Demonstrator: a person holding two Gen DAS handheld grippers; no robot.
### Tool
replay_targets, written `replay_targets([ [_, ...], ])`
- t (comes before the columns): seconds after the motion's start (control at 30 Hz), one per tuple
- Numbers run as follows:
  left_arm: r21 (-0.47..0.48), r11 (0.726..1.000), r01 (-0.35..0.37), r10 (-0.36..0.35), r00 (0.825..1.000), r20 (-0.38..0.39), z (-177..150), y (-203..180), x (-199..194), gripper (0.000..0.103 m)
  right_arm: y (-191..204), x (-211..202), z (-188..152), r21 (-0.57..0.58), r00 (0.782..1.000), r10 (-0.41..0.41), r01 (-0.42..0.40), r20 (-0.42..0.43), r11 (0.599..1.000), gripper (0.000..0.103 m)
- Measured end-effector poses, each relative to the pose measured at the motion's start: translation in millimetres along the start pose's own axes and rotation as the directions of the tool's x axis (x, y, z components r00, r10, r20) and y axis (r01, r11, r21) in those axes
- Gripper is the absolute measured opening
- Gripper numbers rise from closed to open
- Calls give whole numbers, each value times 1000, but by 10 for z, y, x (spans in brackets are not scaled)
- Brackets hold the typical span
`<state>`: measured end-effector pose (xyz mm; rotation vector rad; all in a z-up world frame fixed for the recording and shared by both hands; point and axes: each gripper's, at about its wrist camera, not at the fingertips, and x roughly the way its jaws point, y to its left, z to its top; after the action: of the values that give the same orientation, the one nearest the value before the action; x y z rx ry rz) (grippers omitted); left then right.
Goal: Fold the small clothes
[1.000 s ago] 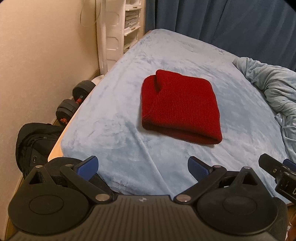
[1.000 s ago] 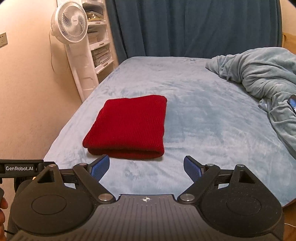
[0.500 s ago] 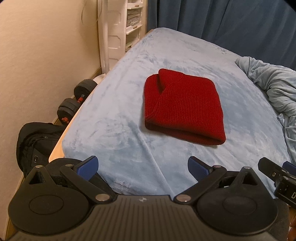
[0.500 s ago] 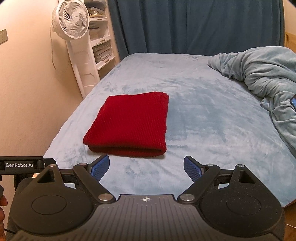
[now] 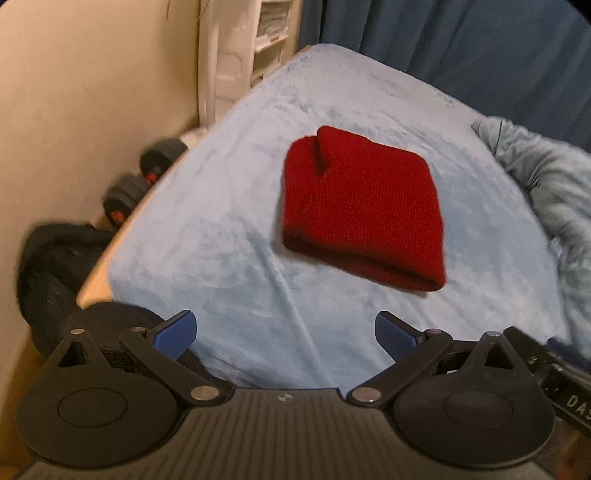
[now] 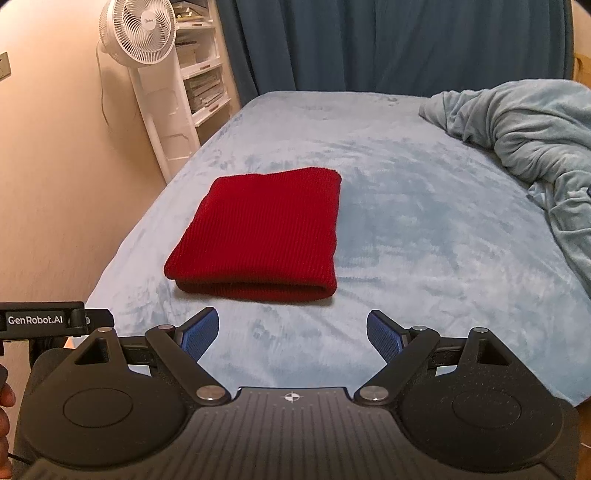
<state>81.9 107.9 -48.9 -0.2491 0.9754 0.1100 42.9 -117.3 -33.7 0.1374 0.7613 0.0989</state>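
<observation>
Both claws — left claw [image 5: 284, 332], right claw [image 6: 293, 332] — gape empty; nothing blocks the folded red knit [image 6: 258, 236].

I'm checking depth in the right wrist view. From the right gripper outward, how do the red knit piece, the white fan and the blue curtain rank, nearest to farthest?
From the right gripper:
1. Red knit piece, folded on the bed just ahead, slightly left.
2. White fan, beside the bed, far left.
3. Blue curtain, beyond the bed's far end.

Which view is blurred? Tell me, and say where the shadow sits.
Left wrist view: smeared throughout, the dumbbells worst. Right wrist view: sharp, fisheye-bent at the edges, with a thin dark shadow under the near edge of the red knit garment on the bed.
</observation>
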Motion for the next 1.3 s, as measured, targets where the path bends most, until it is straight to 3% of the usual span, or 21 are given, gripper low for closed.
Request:
replay_targets([
  [0.17, -118, 986, 121, -123, 992, -13, 95, 95, 169, 103, -239, 168, 153, 147, 996, 91, -87, -19, 985, 92],
  [0.37, -199, 967, 157, -168, 985, -40, 322, 23, 589, 103, -780, 675, 546, 384, 983, 173, -136, -63, 913, 94],
  [0.47, -251, 954, 162, -183, 981, -62, 511, -9, 930, 103, -1009, 1079, 874, 419, 979, 182, -130, -88, 899, 95],
  [0.63, -345, 932, 114, -164, 979, -121, 793, 1, 1553, 103, -1199, 2023, 1557, 376, 985, 118, -62, -126, 925, 95],
  [0.8, -434, 897, 85, -186, 963, -196, 778, 26, 1992, 103, -1288, 3168, 2157, 367, 969, 146, -64, -200, 928, 95],
  [0.97, -530, 844, 81, -214, 957, -196, 765, 207, 2282, 102, -1246, 4202, 2375, 364, 938, 122, 6, -326, 932, 95],
  [1.03, -542, 831, 128, -267, 946, -185, 774, 273, 2372, 89, -1211, 4467, 2396, 377, 924, 143, 1, -354, 926, 94],
  [1.07, -550, 819, 166, -301, 939, -165, 780, 304, 2404, 67, -1186, 4594, 2416, 375, 914, 149, 3, -378, 927, 88],
  [1.1, -569, 801, 187, -328, 932, -155, 778, 344, 2441, 59, -1165, 4670, 2428, 380, 905, 166, -5, -392, 925, 83],
  [1.17, -606, 773, 187, -341, 928, -149, 776, 418, 2483, 47, -1149, 4785, 2407, 434, 878, 263, -71, -400, 898, 37],
  [1.2, -605, 774, 187, -344, 926, -154, 792, 432, 2494, 45, -1103, 4789, 2402, 403, 872, 251, -69, -420, 913, 35],
  [1.27, -550, 812, 196, -345, 921, -180, 938, 447, 2516, 42, -1043, 4704, 2404, 291, 880, 228, -109, -417, 951, 23],
  [1.3, -475, 854, 212, -340, 919, -201, 1108, 433, 2552, 41, -1092, 4634, 2412, 287, 884, 233, -119, -406, 951, 22],
])
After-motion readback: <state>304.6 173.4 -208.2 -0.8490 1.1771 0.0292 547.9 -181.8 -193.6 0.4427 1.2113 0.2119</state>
